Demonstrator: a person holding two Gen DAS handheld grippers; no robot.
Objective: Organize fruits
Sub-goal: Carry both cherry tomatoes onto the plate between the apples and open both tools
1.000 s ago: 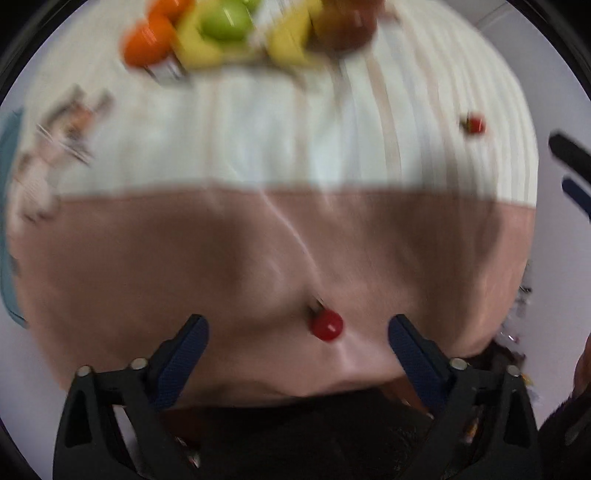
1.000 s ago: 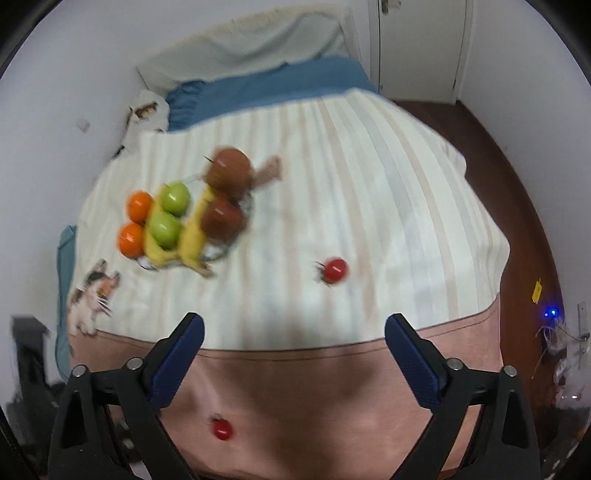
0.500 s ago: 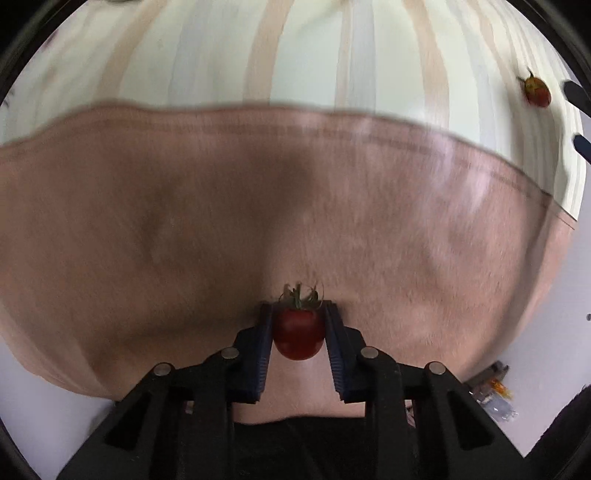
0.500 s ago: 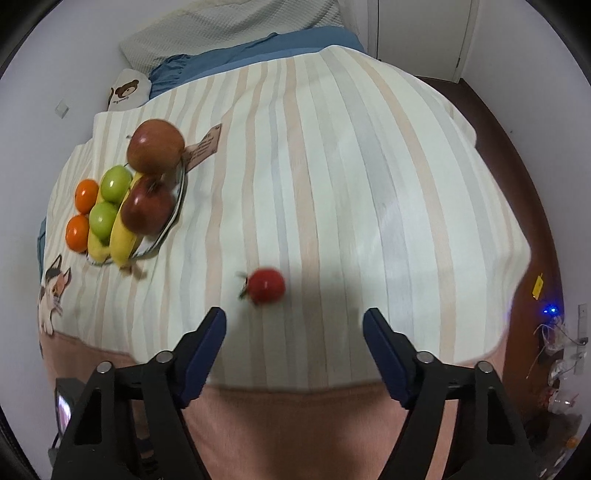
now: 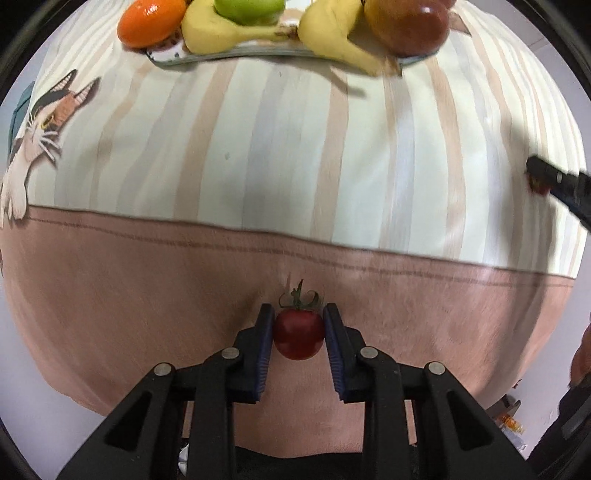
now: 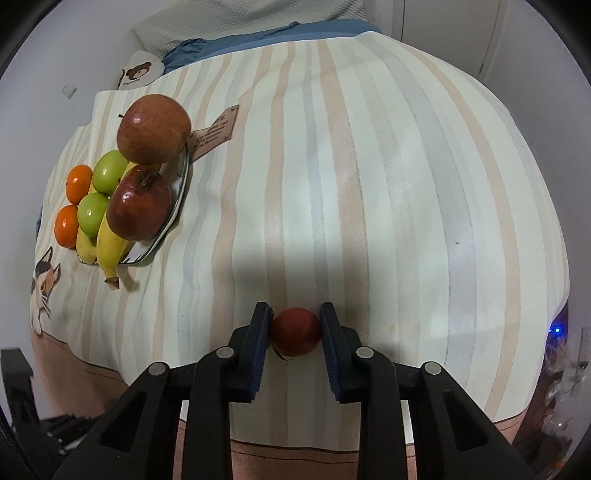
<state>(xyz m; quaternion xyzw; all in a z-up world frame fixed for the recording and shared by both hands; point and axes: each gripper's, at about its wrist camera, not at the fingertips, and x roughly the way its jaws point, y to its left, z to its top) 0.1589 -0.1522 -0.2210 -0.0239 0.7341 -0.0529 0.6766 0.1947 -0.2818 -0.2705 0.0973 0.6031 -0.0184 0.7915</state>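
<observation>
My left gripper [image 5: 298, 325] is shut on a small red tomato [image 5: 298, 336] with a green stem, over the pink band of the bedspread [image 5: 147, 295]. My right gripper [image 6: 294, 326] is shut on a second red tomato [image 6: 295, 331] over the striped part of the spread [image 6: 369, 184]. A glass plate [image 6: 176, 210] at the left holds two red apples [image 6: 142, 205], green apples [image 6: 109, 173], oranges [image 6: 78, 182] and bananas [image 6: 109, 247]. In the left wrist view the same plate [image 5: 173, 57] lies at the top edge, and the right gripper's finger [image 5: 554, 181] enters from the right.
The bed ends just below the pink band in both views, with pale floor beyond. A cat print [image 5: 37, 136] marks the spread's left side. A blue sheet [image 6: 258, 40] and a bear cushion [image 6: 138, 72] lie at the far end. A door [image 6: 461, 29] stands behind.
Both grippers came down and closed, each on a tomato: the left first, the right within the last half second. The left view has tipped up, showing the fruit plate again.
</observation>
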